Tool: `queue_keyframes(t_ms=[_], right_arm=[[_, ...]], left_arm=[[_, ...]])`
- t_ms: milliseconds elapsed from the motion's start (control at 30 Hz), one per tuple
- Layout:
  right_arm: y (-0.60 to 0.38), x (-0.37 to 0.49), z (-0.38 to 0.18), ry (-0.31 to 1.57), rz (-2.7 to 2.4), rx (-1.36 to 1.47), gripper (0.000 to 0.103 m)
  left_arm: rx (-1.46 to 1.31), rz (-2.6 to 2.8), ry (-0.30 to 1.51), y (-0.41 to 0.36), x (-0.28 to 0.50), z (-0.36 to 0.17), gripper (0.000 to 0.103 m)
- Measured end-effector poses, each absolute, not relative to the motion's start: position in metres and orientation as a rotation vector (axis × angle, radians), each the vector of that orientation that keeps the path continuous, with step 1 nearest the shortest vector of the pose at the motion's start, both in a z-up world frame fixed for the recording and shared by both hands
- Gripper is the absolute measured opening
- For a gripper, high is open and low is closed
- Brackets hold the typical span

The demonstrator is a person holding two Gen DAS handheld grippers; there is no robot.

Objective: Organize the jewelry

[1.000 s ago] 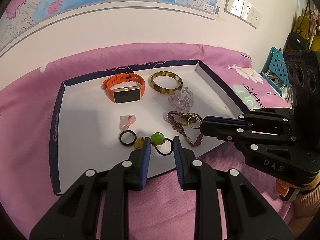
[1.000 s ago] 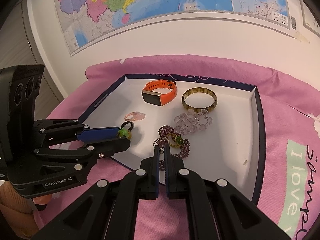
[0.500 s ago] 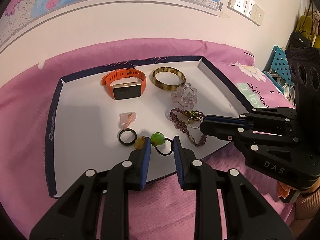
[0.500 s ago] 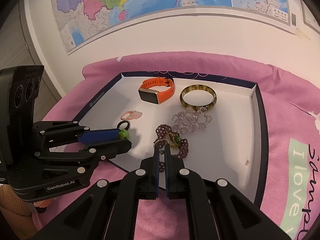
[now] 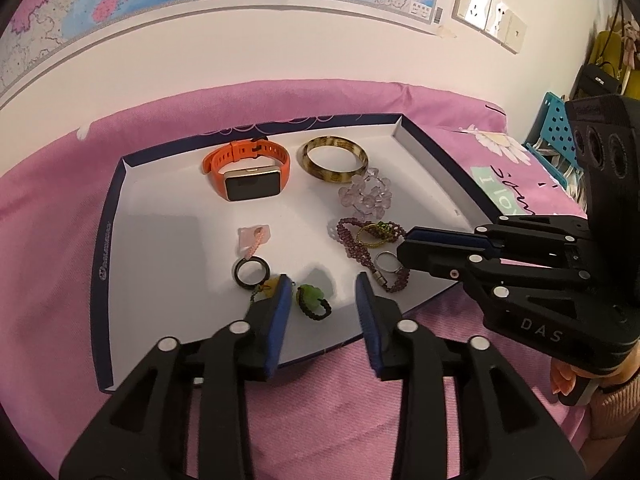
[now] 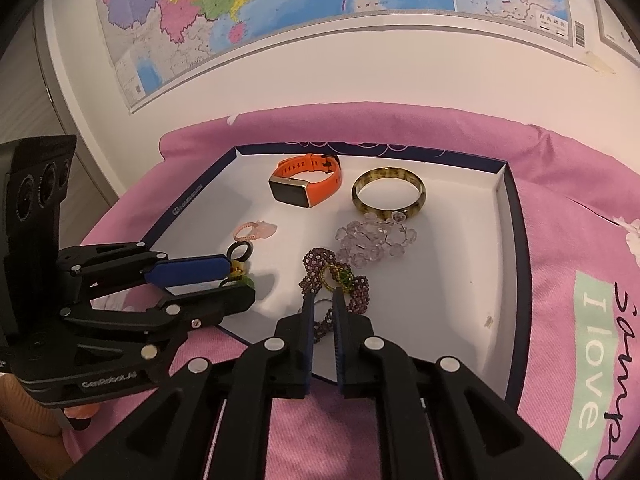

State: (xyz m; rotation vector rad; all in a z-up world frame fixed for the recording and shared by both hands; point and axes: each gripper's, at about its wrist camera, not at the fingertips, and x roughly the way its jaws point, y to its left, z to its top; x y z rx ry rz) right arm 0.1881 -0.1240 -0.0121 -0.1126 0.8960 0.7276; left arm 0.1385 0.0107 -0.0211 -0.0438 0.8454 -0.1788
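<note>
On the white floor of a shallow navy-rimmed tray (image 5: 107,216), laid on a pink bedcover (image 5: 48,208), the jewelry is spread out. At the tray's near edge a green bead ring (image 5: 311,300) on a black cord is seen lying between the fingers of the left gripper (image 5: 322,294); those fingers have just been opening and are parted on either side of it, with a clear gap to the right pad, though whether the left pad touches the ring cannot be told. Just left of it a black ring (image 5: 251,272) and a yellow charm (image 5: 270,286) are found, with a pale pink ring (image 5: 253,238) behind them. To the right, a purple beaded bracelet (image 5: 352,240) is tangled with a green-and-gold beaded ring (image 5: 378,234), and a silver ring (image 5: 387,261) lies beside the tips of the right gripper (image 6: 323,304). That gripper's fingers have eased a slit apart, and the silver ring and a strand of the bracelet are seen in the slit; a grip cannot be confirmed. Farther back, a clear crystal bracelet (image 5: 366,198), a mottled bangle (image 5: 334,159) and an orange smartwatch (image 5: 248,168) are arranged. A map (image 6: 280,8) is hung on the wall behind.
</note>
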Motion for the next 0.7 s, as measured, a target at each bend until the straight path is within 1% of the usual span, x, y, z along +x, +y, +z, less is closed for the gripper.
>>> queue_keyframes(t_ms=[33,67,100,133,167,200,267,333,367,400,433,467,500,567,633,700], right_arm=[[-0.124,0.188,-0.012,0.896,0.728,-0.112,0.01],[-0.124,0.188,-0.012,0.895,0.728,-0.111,0.011],[-0.124,0.188,-0.012,0.894,0.727,-0.109,0.016],[-0.125,0.187,-0.011,0.89,0.725,-0.106,0.019],[-0.127,0.187,-0.011,0.888,0.724,-0.105,0.019],[-0.128,0.186,-0.01,0.886,0.722,-0.102,0.02],[-0.132,0.184,-0.008,0.879,0.716,-0.096,0.03],[-0.135,0.181,-0.006,0.867,0.71,-0.095,0.044],[-0.136,0.179,-0.004,0.86,0.705,-0.095,0.049],[-0.139,0.176,-0.003,0.853,0.698,-0.092,0.06],[-0.141,0.175,-0.003,0.847,0.695,-0.085,0.066],[-0.143,0.173,-0.002,0.845,0.693,-0.081,0.069],[-0.145,0.172,-0.002,0.843,0.689,-0.076,0.073],[-0.149,0.167,-0.001,0.839,0.685,-0.067,0.079],[-0.152,0.161,0.001,0.827,0.674,-0.076,0.089],[-0.154,0.154,0.003,0.815,0.659,-0.085,0.096]], left_arm=[[-0.043,-0.178,0.843,0.011,0.138,-0.021,0.039],[-0.045,-0.178,0.84,0.011,0.137,-0.02,0.045],[-0.052,-0.175,0.837,0.012,0.135,-0.019,0.051],[-0.056,-0.174,0.832,0.013,0.134,-0.017,0.052],[-0.059,-0.173,0.828,0.014,0.133,-0.015,0.054],[-0.064,-0.171,0.821,0.014,0.13,-0.013,0.06],[-0.066,-0.158,0.803,0.016,0.125,-0.008,0.071],[-0.061,-0.147,0.785,0.018,0.118,-0.004,0.075],[-0.062,-0.142,0.781,0.018,0.115,-0.002,0.084],[-0.065,-0.135,0.769,0.019,0.111,0.0,0.087],[-0.065,-0.13,0.762,0.021,0.109,0.001,0.088],[-0.064,-0.123,0.757,0.021,0.105,0.003,0.093],[-0.065,-0.117,0.753,0.023,0.103,0.003,0.098],[-0.071,-0.094,0.732,0.025,0.094,0.006,0.098],[-0.075,-0.083,0.725,0.027,0.087,0.006,0.098],[-0.086,-0.071,0.723,0.028,0.081,0.005,0.098]])
